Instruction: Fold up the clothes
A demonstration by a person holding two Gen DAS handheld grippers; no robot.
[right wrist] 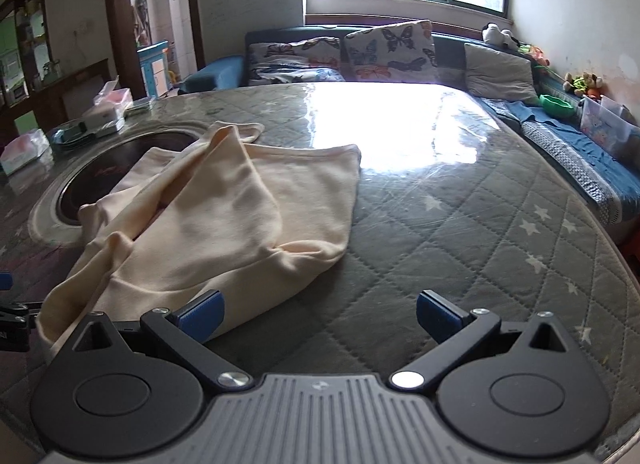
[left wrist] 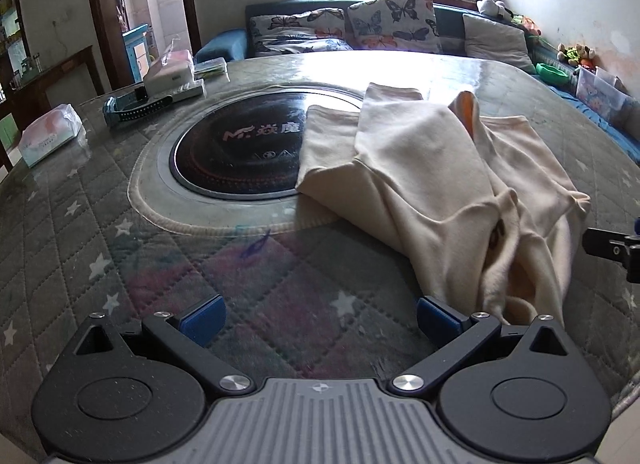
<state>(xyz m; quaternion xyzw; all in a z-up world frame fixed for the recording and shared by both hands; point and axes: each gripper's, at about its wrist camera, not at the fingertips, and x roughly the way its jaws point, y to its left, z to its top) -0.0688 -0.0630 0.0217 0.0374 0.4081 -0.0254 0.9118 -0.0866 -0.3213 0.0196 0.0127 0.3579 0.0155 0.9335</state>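
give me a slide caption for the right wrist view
Open right gripper hovers at the near hem of a crumpled cream garment lying on a quilted star-print table cover, before folding.

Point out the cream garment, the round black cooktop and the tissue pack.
cream garment (right wrist: 248, 200), right wrist view, on its broad flat middle panel.
round black cooktop (left wrist: 240, 152), left wrist view, on the bare glass beside the logo.
tissue pack (left wrist: 48, 138), left wrist view, on its plastic top.

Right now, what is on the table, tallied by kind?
Cream garments: 1
Tissue packs: 2
White boxes: 1
Blue watches: 1
Total: 5
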